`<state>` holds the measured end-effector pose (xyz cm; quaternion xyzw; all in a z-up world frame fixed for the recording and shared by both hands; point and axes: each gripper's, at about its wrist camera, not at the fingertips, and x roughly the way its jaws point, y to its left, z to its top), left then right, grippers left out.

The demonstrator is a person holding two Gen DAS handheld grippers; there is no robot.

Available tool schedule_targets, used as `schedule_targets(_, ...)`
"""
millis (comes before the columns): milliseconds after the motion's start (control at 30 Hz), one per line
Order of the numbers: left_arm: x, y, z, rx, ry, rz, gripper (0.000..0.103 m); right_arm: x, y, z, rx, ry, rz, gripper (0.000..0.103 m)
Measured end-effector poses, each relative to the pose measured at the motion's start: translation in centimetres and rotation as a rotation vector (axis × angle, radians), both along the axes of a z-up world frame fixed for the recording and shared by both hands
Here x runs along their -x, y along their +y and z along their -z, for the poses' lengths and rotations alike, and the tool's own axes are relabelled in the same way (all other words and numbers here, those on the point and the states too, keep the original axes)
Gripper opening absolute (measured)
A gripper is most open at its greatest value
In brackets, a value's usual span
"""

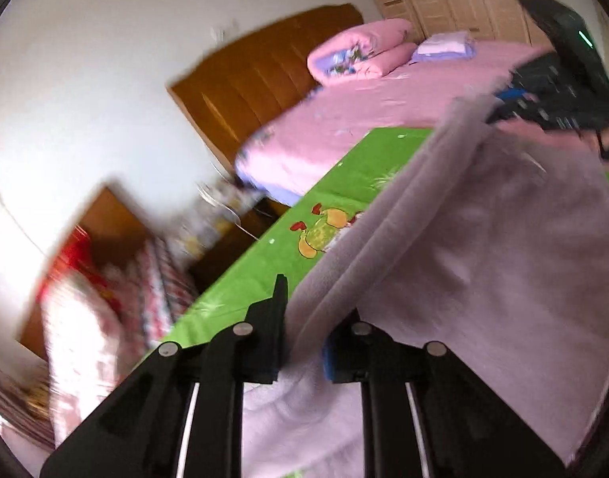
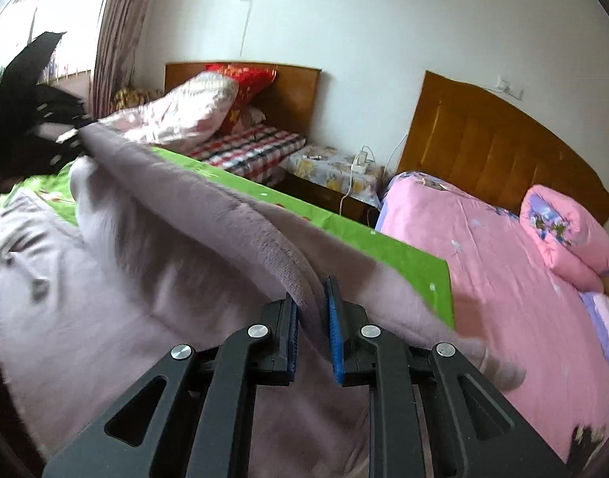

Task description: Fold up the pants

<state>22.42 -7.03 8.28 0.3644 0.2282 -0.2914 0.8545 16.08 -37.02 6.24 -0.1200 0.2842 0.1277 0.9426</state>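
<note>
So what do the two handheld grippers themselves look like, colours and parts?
Both are matte black plastic. The left gripper and the right gripper each have angular linkage arms with cut-out slots, round silver pivot pins and white rails behind. The fingers carry ribbed blue pads. Seen from the left camera, the right gripper's body shows a small green light.

White walls point(image 2: 364, 32). Two wooden headboards point(image 2: 503, 147), a nightstand point(image 2: 328, 167) between the beds. Daylit curtained window point(image 2: 45, 12) at left.
</note>
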Motion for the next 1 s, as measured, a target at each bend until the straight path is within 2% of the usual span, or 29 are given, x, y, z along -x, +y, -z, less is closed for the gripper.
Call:
schedule_targets(67,4.2,0.0,1.1,-0.004,-0.007,0.012,0.015,2.8,-0.2,0.7,-0.014,0.007,0.018,0.020)
schedule_targets(167,9.5,0.0,6.2,-0.073,-0.005,-0.012,0.021,7.0,-0.6,3.7,-0.049,0.088,0.051,0.023)
schedule_targets(200,10.1,0.3,7.5,-0.067,0.018,-0.025,0.024,8.4,-0.7,5.0,-0.058,0.123,0.061,0.024)
schedule_targets(233,10.7,0.8,8.5,-0.036,0.056,-0.051,0.032,9.6,-0.9,5.9,-0.083,0.146,0.069,0.025)
schedule_targets(267,11.1,1.4,9.1,-0.002,0.083,-0.079,0.051,10.8,-1.2,6.6,-0.118,0.171,0.073,0.026)
schedule_targets(333,11.9,3.2,9.6,0.118,0.142,-0.158,0.077,13.1,-1.4,7.6,-0.168,0.197,0.099,0.029)
schedule_targets(367,12.4,4.4,9.6,0.179,0.153,-0.186,0.080,14.3,-1.4,7.8,-0.174,0.193,0.120,0.032)
schedule_targets(400,12.6,5.4,9.4,0.259,0.180,-0.219,0.083,15.3,-1.7,7.9,-0.207,0.187,0.136,0.057)
schedule_targets(433,12.8,6.6,9.2,0.349,0.222,-0.249,0.091,15.9,-2.0,7.9,-0.249,0.181,0.150,0.092)
schedule_targets(467,13.2,7.3,9.1,0.390,0.237,-0.265,0.098,16.4,-2.6,8.0,-0.292,0.171,0.169,0.098)
schedule_targets(533,13.2,8.9,9.6,0.474,0.276,-0.323,0.098,17.0,-3.3,8.1,-0.334,0.165,0.185,0.098)
schedule_targets(600,13.1,10.6,10.3,0.504,0.317,-0.391,0.098,17.4,-3.9,8.2,-0.337,0.172,0.231,0.097)
schedule_targets(700,13.4,12.7,10.7,0.603,0.389,-0.438,0.098,18.5,-6.4,8.0,-0.483,0.164,0.294,0.086)
schedule_targets(800,13.3,13.8,10.9,0.683,0.437,-0.453,0.098,18.2,-7.9,8.4,-0.614,0.194,0.354,0.081)
schedule_targets(900,13.4,13.7,10.5,0.680,0.434,-0.442,0.098,17.0,-9.2,9.7,-0.748,0.261,0.442,0.080)
schedule_targets(1000,13.9,12.8,9.9,0.657,0.412,-0.423,0.098,16.1,-10.0,9.7,-0.790,0.234,0.484,0.080)
